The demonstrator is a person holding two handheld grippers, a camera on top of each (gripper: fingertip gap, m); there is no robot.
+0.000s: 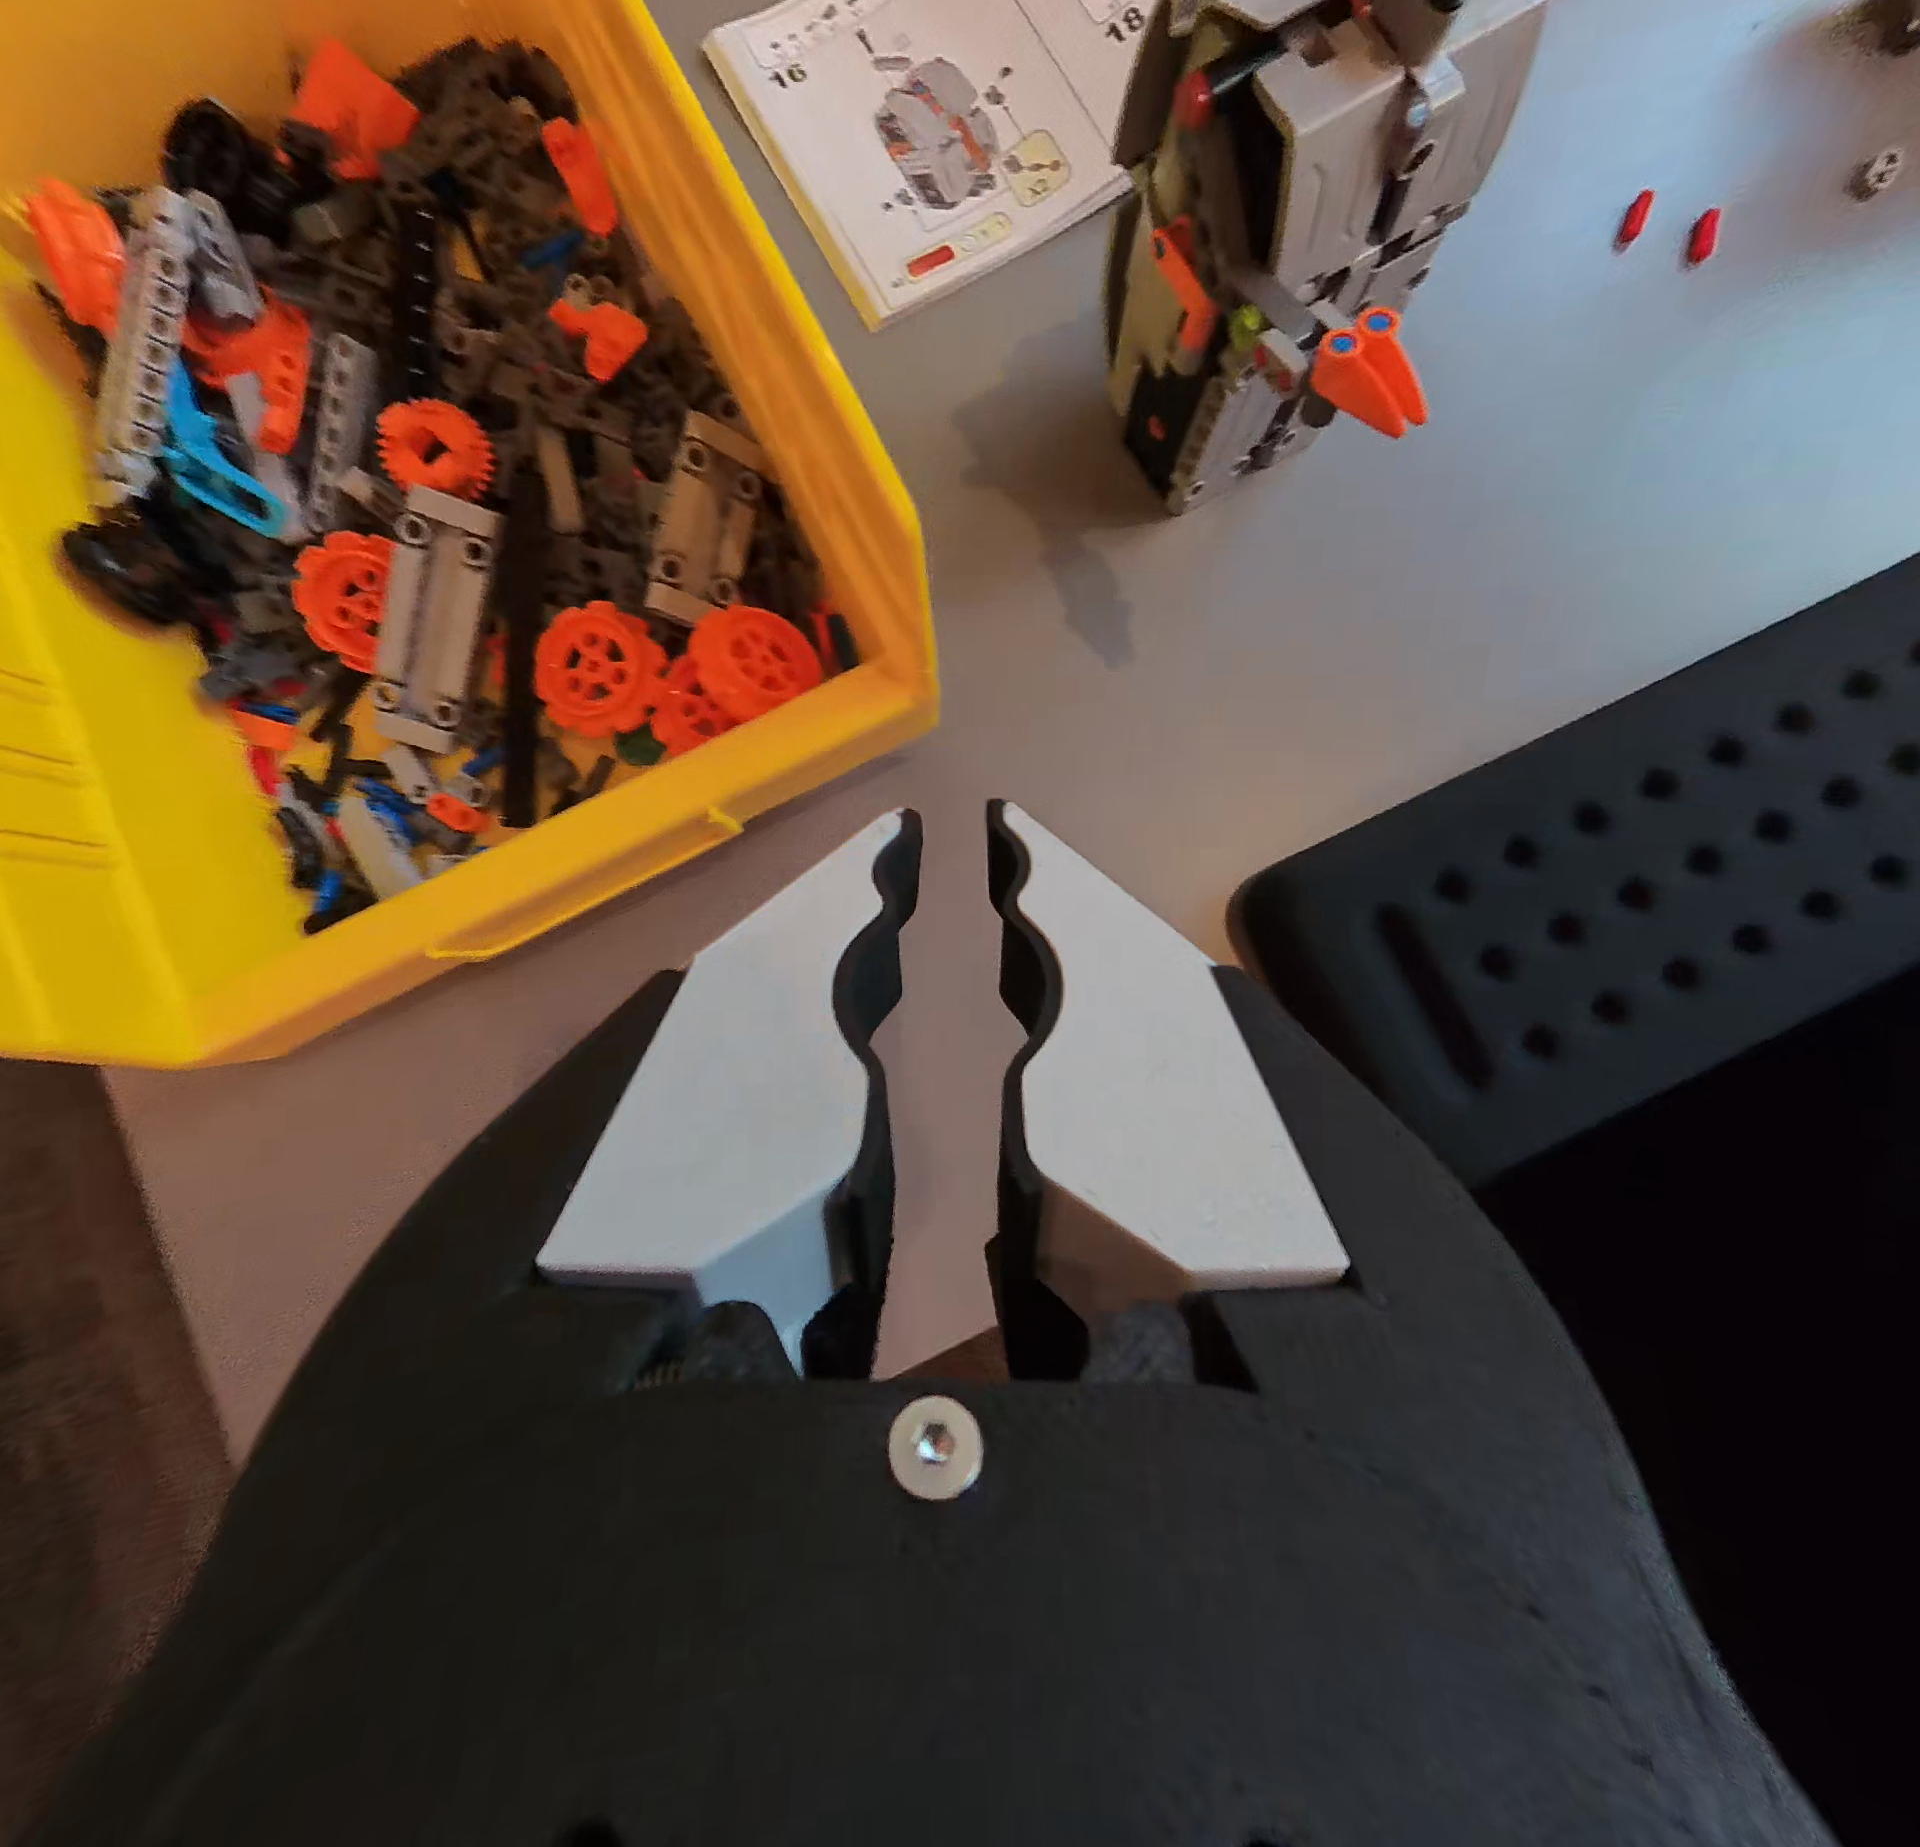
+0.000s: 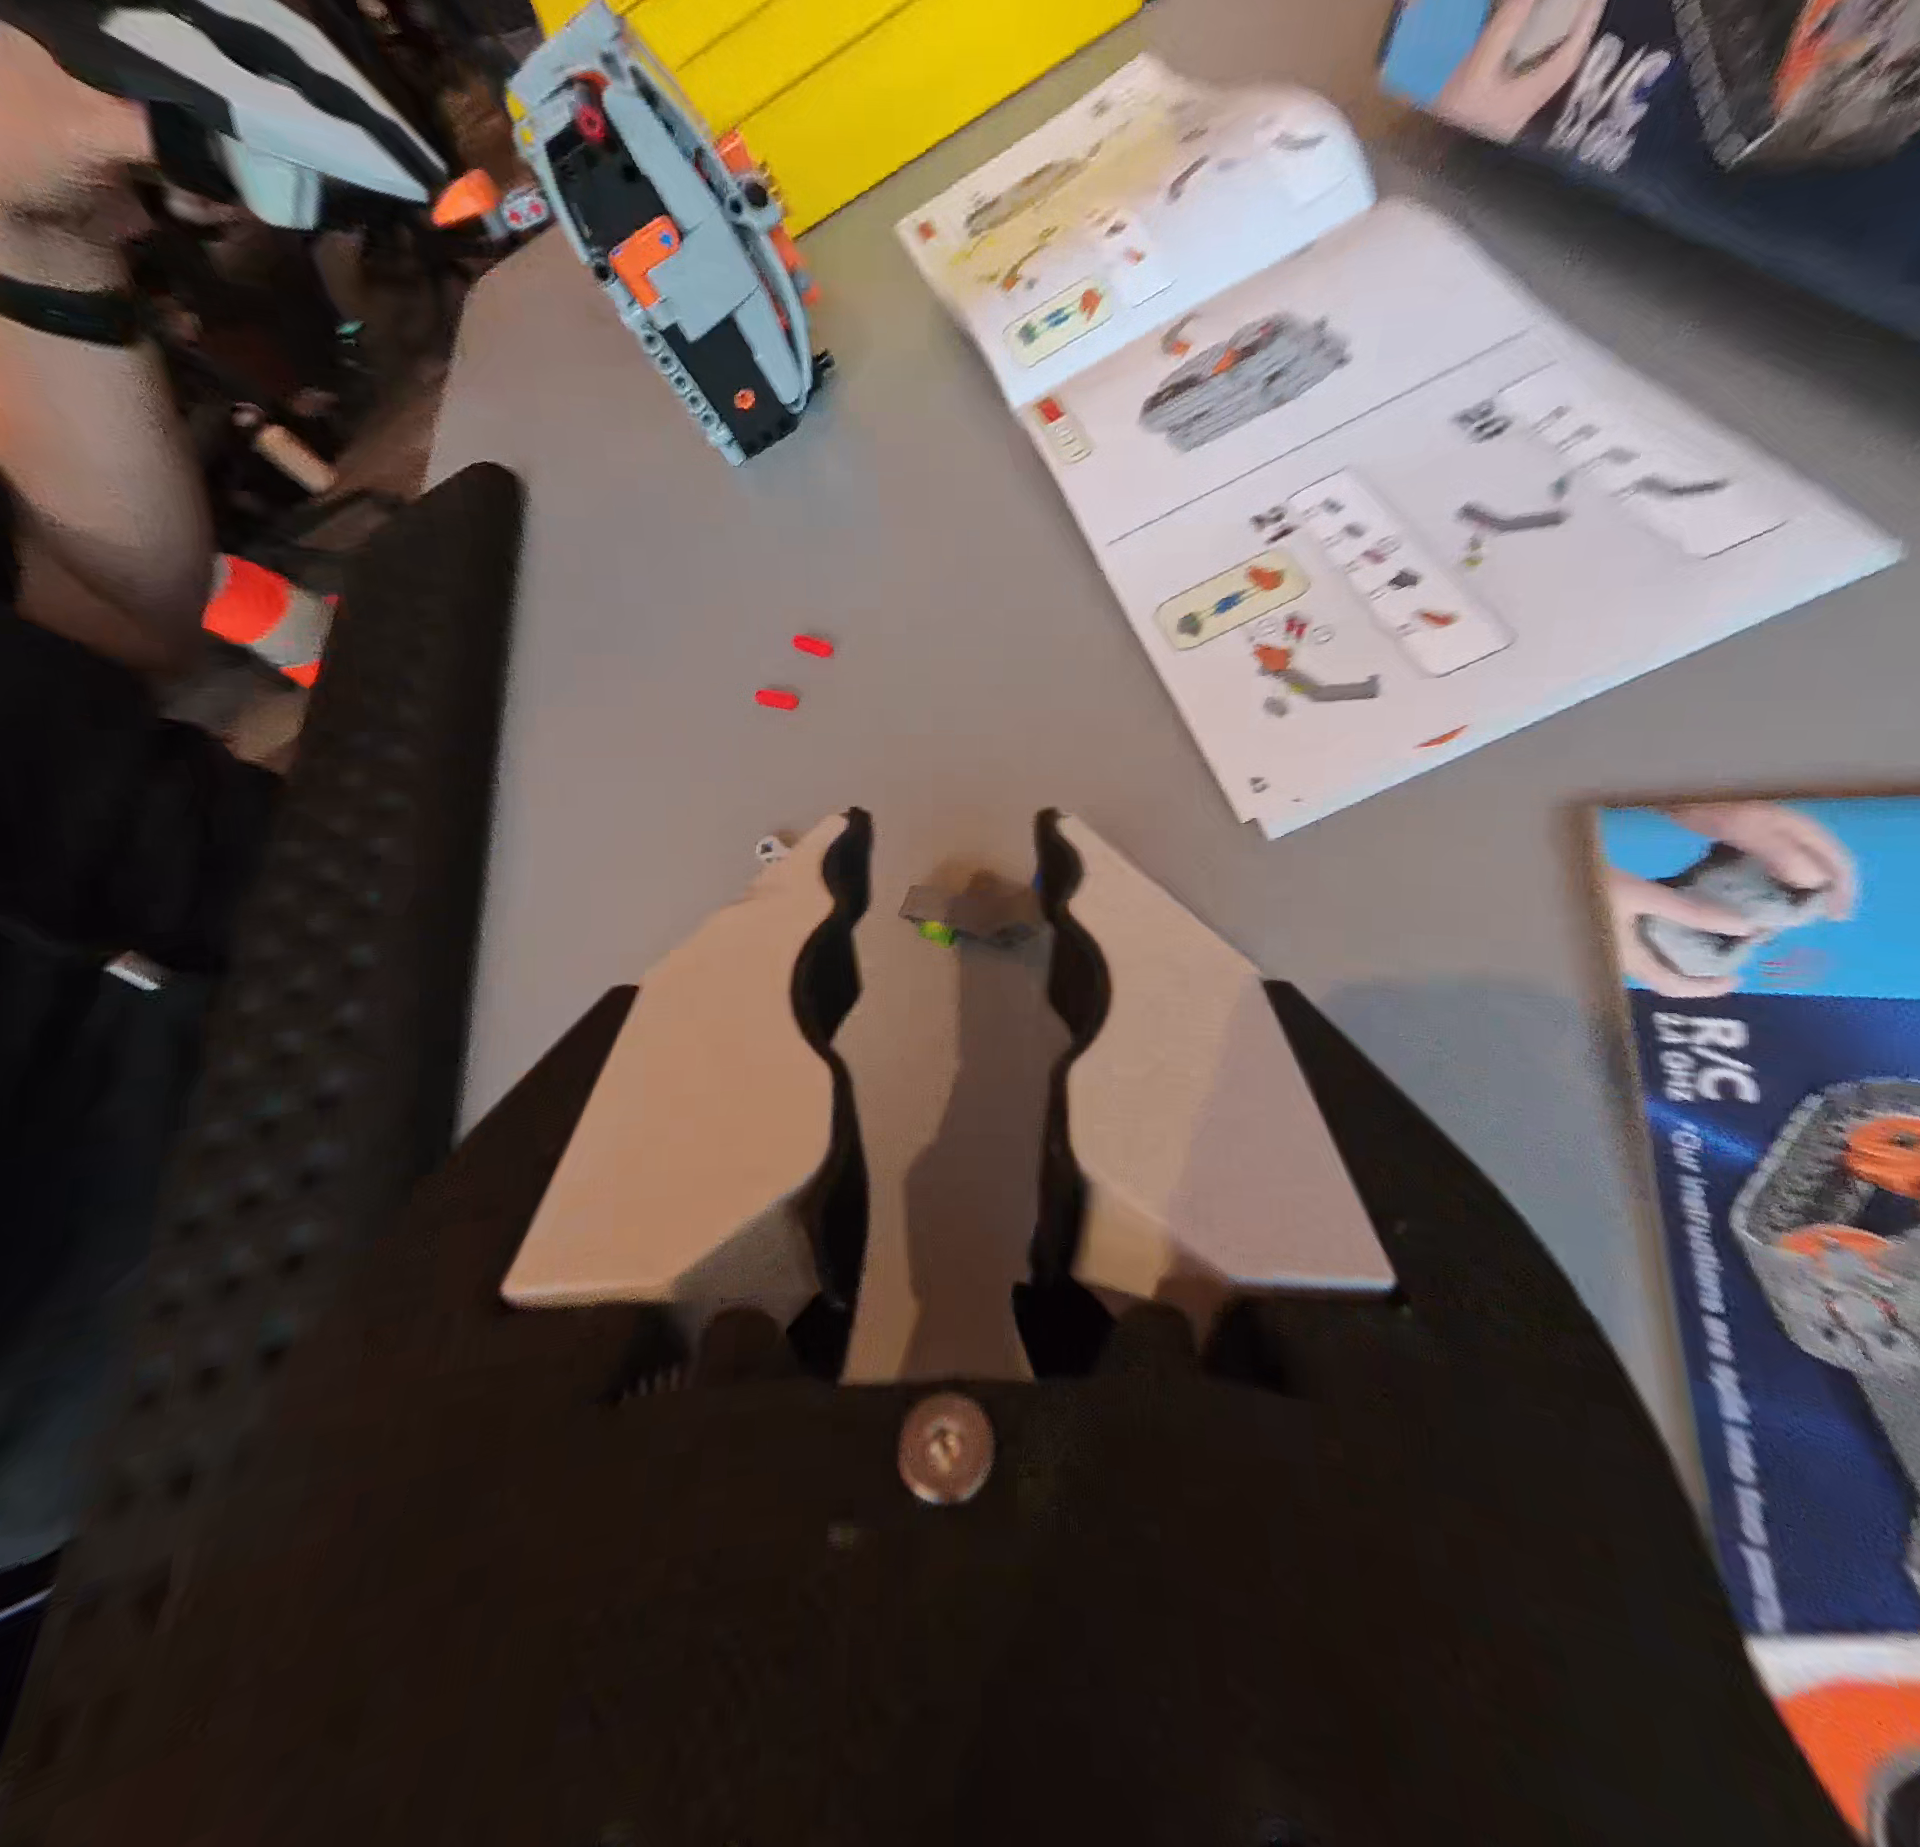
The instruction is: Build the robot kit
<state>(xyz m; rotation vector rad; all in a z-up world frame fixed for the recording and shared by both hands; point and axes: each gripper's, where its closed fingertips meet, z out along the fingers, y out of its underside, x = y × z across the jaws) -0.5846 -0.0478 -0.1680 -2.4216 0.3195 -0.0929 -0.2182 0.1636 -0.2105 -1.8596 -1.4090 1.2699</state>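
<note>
My left gripper is empty and open by a narrow gap. It hovers over the grey table, just off the near corner of a yellow bin full of orange, grey and black building pieces. My right gripper is open, low over the table. A small grey piece with a green pin lies between its fingers, close to the right one. A part-built grey, black and orange model stands upright on the table; it also shows in the right wrist view.
An open instruction booklet lies by the model. Two small red pieces and a small grey piece lie loose. A black perforated panel borders the table. A blue box lies at right. Some 45 centimeters of space lies between my two pairs of fingers. My right tips are about 30 centimeters from the black perforated panel, my left tips only 20 centimeters.
</note>
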